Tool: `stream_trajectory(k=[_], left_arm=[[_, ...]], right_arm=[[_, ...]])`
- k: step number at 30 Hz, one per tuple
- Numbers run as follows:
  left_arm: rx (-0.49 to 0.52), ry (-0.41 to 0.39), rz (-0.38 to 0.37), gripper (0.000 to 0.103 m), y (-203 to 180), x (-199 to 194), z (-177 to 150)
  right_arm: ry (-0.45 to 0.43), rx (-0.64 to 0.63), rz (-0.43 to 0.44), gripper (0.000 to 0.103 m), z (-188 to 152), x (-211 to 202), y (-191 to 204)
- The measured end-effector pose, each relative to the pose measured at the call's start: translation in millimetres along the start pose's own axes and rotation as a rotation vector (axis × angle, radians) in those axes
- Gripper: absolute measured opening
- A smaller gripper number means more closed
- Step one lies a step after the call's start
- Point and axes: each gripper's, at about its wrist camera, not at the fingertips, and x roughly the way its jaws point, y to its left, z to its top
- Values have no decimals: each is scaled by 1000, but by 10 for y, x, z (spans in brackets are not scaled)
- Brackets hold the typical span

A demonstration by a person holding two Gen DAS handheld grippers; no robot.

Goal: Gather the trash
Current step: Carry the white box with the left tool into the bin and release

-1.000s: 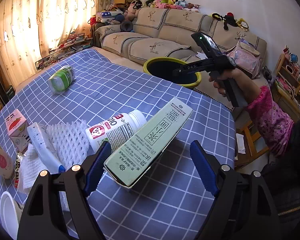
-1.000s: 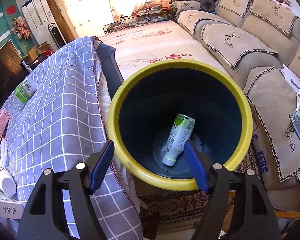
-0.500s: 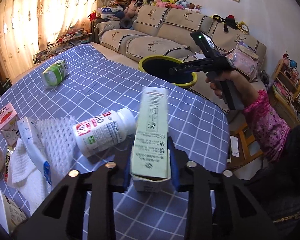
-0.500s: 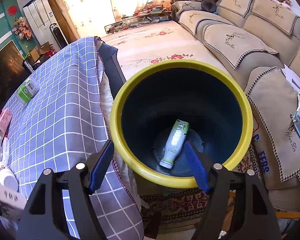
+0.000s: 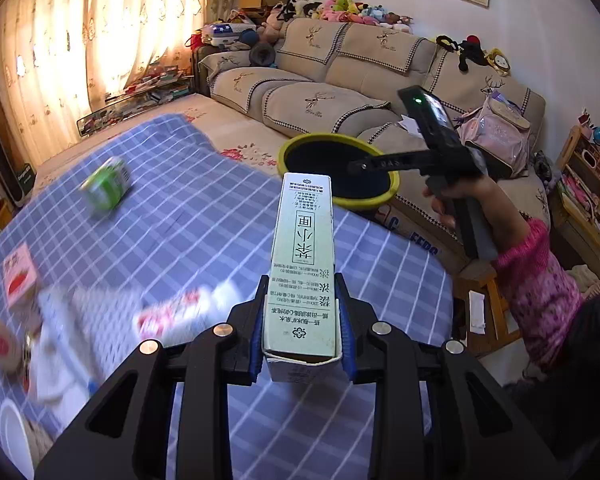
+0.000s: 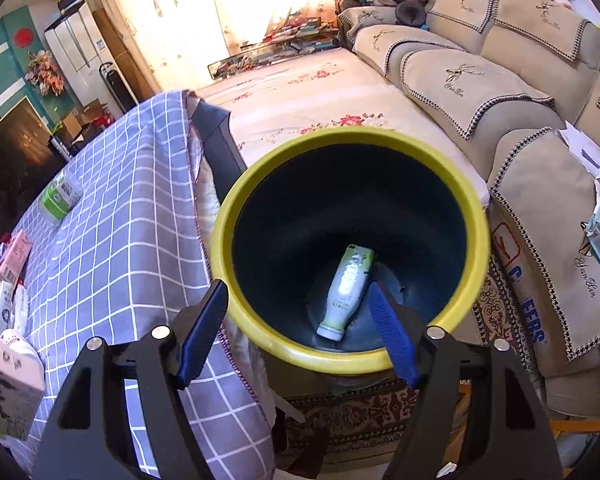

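left hand-held gripper (image 5: 302,334): pinched on the near end of a long pale green cardboard carton with printed chinese characters (image 5: 303,256), blue pads pressed against its two long sides; the carton was off the counter and pointed away toward the bin.
right hand-held gripper (image 6: 296,334): spread wide with nothing between its blue pads (image 6: 392,336), held over the near rim of the bin.
bin: a round dark bin with a yellow rim (image 6: 236,204) stood just beyond the counter's far edge, in front of the sofa.
counter: covered with a blue-and-white checked cloth (image 5: 204,216).
left view only: the right hand-held gripper seen from outside (image 5: 420,158), its fingers reaching over the bin's rim (image 5: 394,184), gripped by a hand (image 5: 458,196) with a pink knitted sleeve (image 5: 536,272). a blurred white bottle with a red label (image 5: 176,316), white foam netting (image 5: 100,320) and a white cup rim (image 5: 10,432) lay at the near left of the counter.
right view only: the inside of the bin, where a white plastic bottle with a green label (image 6: 346,290) lay on its side on the bottom, cap toward the camera. the left hand-held gripper was not visible here.
both views: a green-and-white can on its side (image 5: 106,190) (image 6: 60,198) on the far part of the cloth, well apart from the rest; a small pink carton (image 5: 18,276) (image 6: 14,256) near the left edge.
room: a beige sofa with checked trim (image 6: 472,80) behind the bin, and lit curtains (image 5: 84,40).
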Motion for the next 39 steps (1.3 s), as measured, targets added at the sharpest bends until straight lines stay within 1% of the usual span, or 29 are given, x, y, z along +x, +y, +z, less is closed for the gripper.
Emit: stream_trajectory(k=[2,5,10,12,15,16,19,22,25,28,29,30,31,34,36,38,39], left_arm=[[10,5,-2,30,-46,119,140],[33,18,-26,30,-150,397,452],[69,44,-58,30,-354,947,1050],[85,54,-48,30,-431,1206,1302],[77,83,-40,30,-481,1575,1572],[73,101,-27,30,-476,1751,1661],[46,149,19,30,-457,2190,1840],[9,205,52,30,-415,2634,1926],[-12,251,86,30,-393,2982,1940],[-40,283,115,32,-353,3218,1912],[-48,288,119,37,-324,3260,1891],[-58,295,131,50,-291,3297,1875],[-68,293,136,54,-254,3312,1875],[-89,266,130,64,-152,3166,1825],[-112,234,120,65,-114,2974,1805],[-133,149,104,66,-40,2589,1781],[-140,96,102,68,-2,2337,1759]], right_arm=[[-20,10,-7,69,18,-73,-78],[-42,24,-18,69,39,-171,-203],[-82,66,-59,69,49,-353,-513],[-98,85,-85,69,58,-414,-640],[-109,114,-107,69,55,-477,-814],[-109,118,-110,69,57,-484,-846],[-106,133,-122,69,55,-485,-950],[-99,142,-124,69,49,-457,-1013],[-90,147,-121,70,44,-412,-1029],[-79,143,-121,72,28,-375,-1016],[-76,141,-121,73,27,-368,-1011],[-74,139,-121,73,27,-362,-1005],[-73,138,-121,73,34,-360,-997],[-75,131,-119,73,35,-372,-952],[-77,129,-114,73,34,-375,-920],[-77,124,-108,73,24,-378,-879],[-75,119,-104,74,17,-367,-853]])
